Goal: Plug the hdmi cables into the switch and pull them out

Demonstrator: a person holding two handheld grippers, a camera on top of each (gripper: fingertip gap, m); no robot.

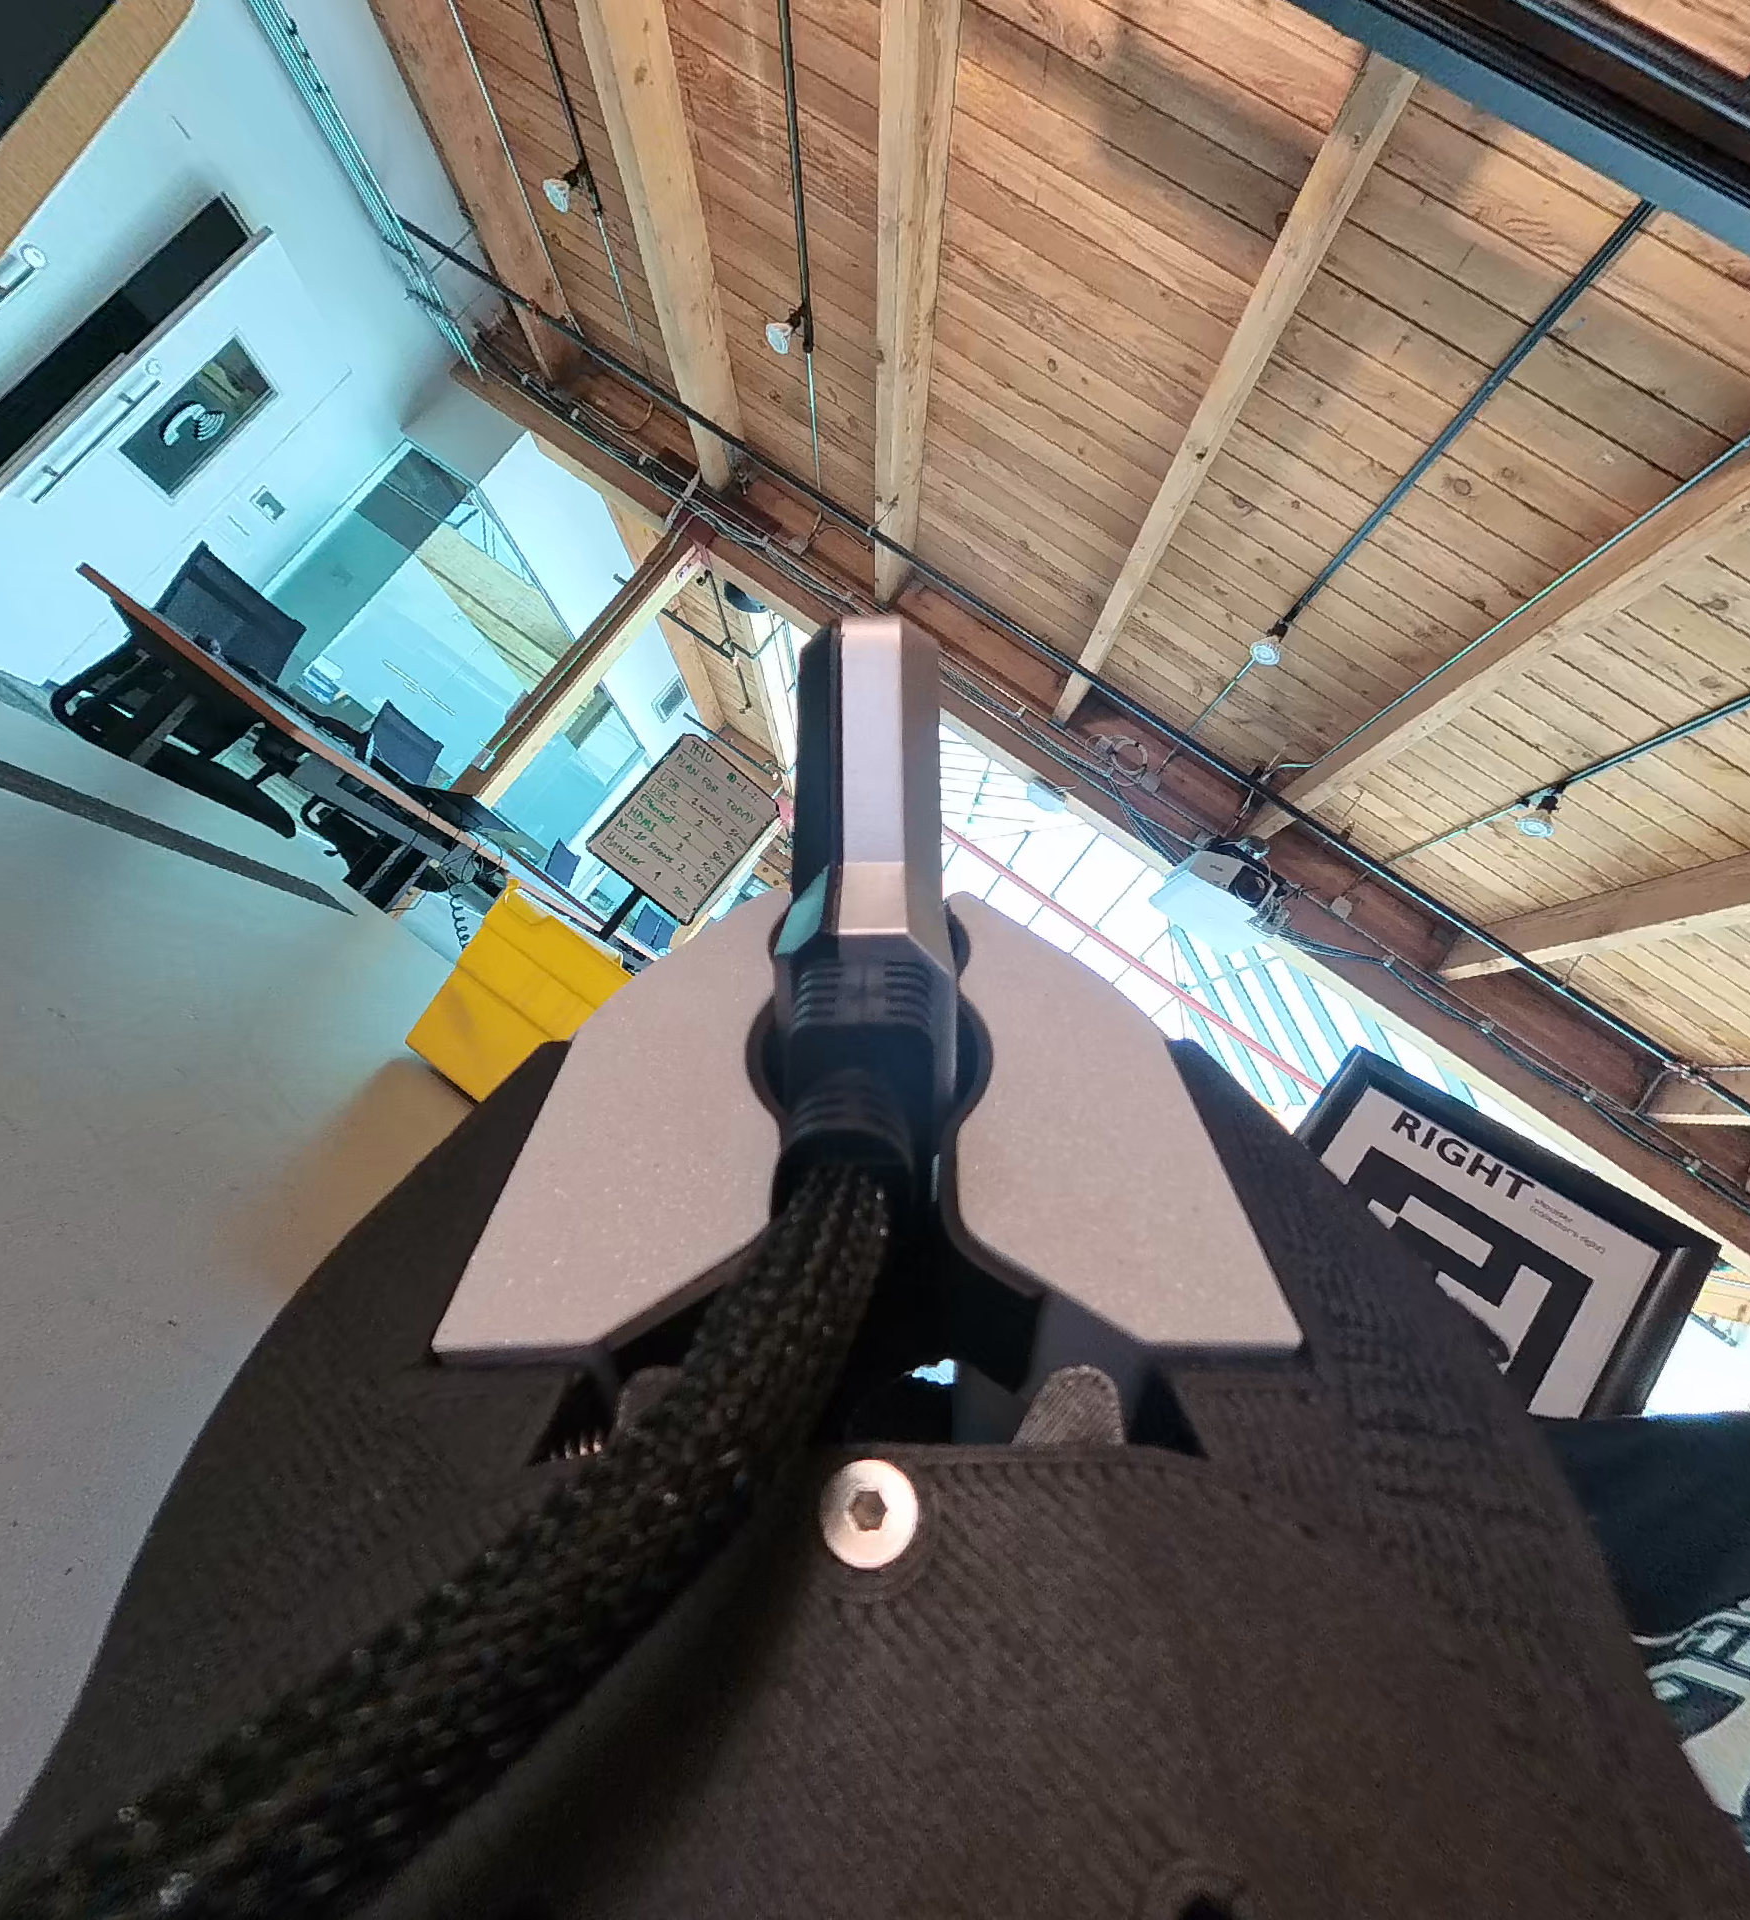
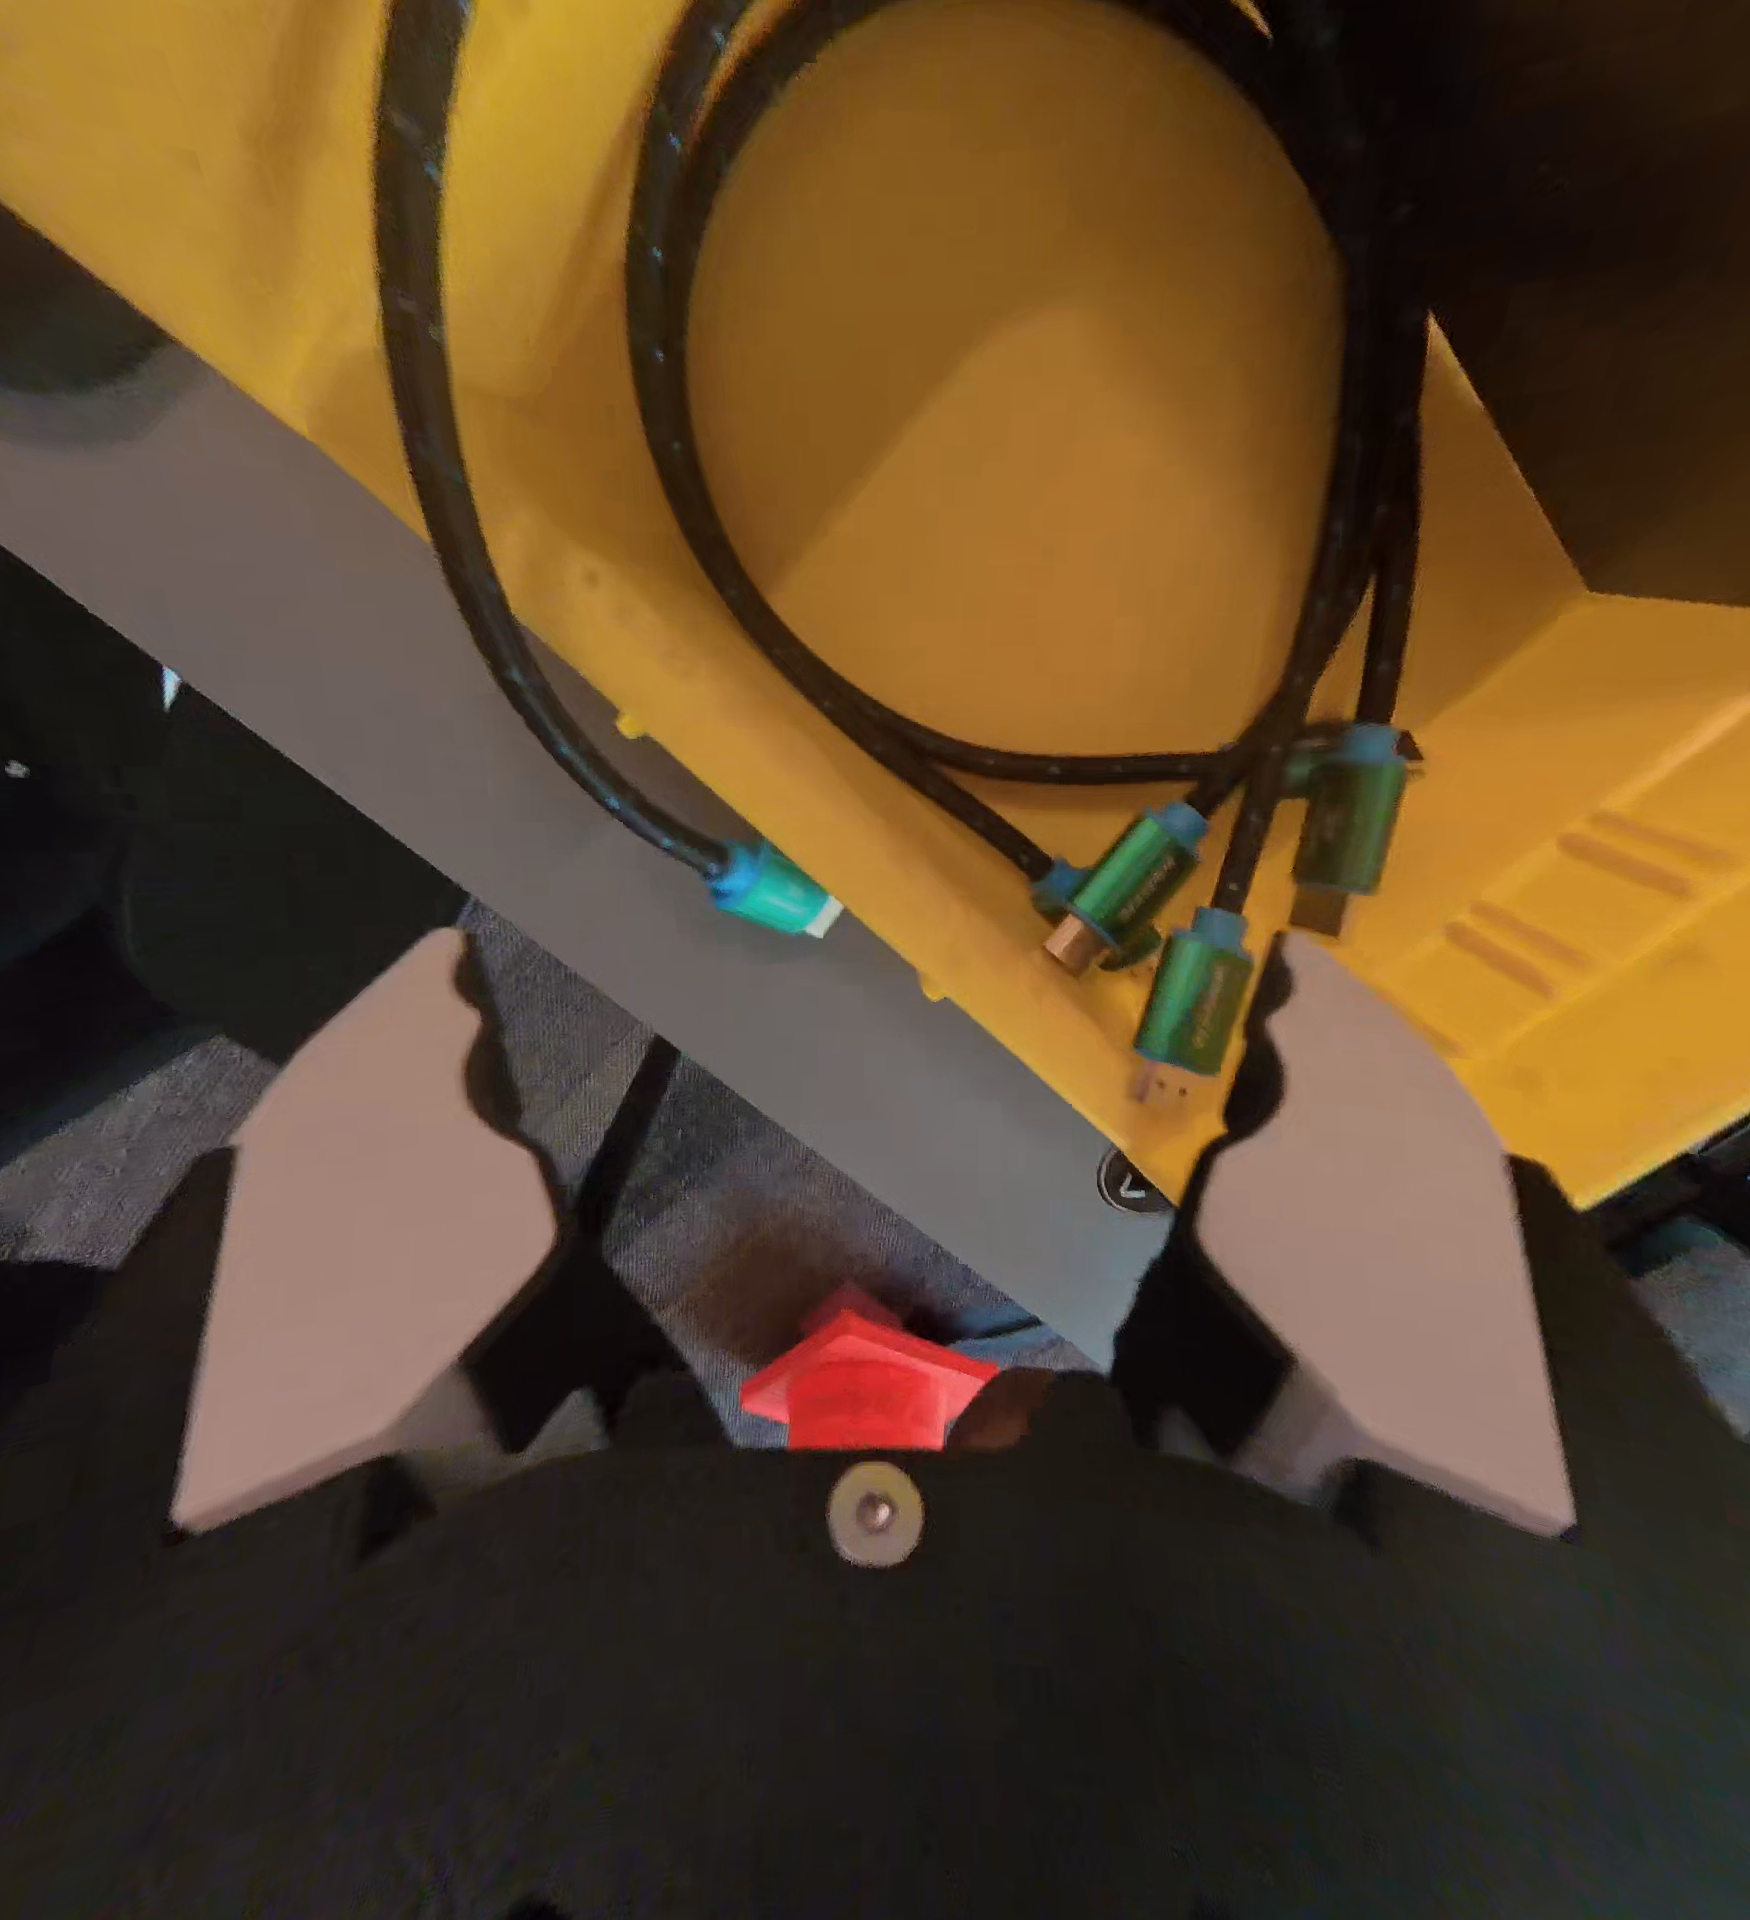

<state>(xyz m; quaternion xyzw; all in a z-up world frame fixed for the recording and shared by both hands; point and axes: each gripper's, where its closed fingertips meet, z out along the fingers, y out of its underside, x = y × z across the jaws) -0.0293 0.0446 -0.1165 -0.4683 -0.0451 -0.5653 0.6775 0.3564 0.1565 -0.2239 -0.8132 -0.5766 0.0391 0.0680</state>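
Note:
In the left wrist view my left gripper (image 1: 860,925) points up toward the ceiling and is shut on a grey metal switch (image 1: 881,769). A black braided cable (image 1: 746,1351) with a black plug (image 1: 855,997) runs from the switch's near end back over the gripper. In the right wrist view my right gripper (image 2: 871,940) is open and empty, just above the near edge of a yellow bin (image 2: 1006,416). Several braided HDMI cables lie coiled in the bin. Green connectors (image 2: 1125,888) (image 2: 1193,1003) (image 2: 1344,821) lie near my right fingertip. A teal connector (image 2: 777,894) hangs over the bin's edge.
A grey table edge (image 2: 435,665) runs diagonally under the bin, with carpet and a red knob-like part (image 2: 860,1382) below. The left wrist view shows a white tabletop (image 1: 123,1039), the yellow bin (image 1: 518,987), a whiteboard (image 1: 684,826), a framed marker sign (image 1: 1494,1236) and desks with chairs.

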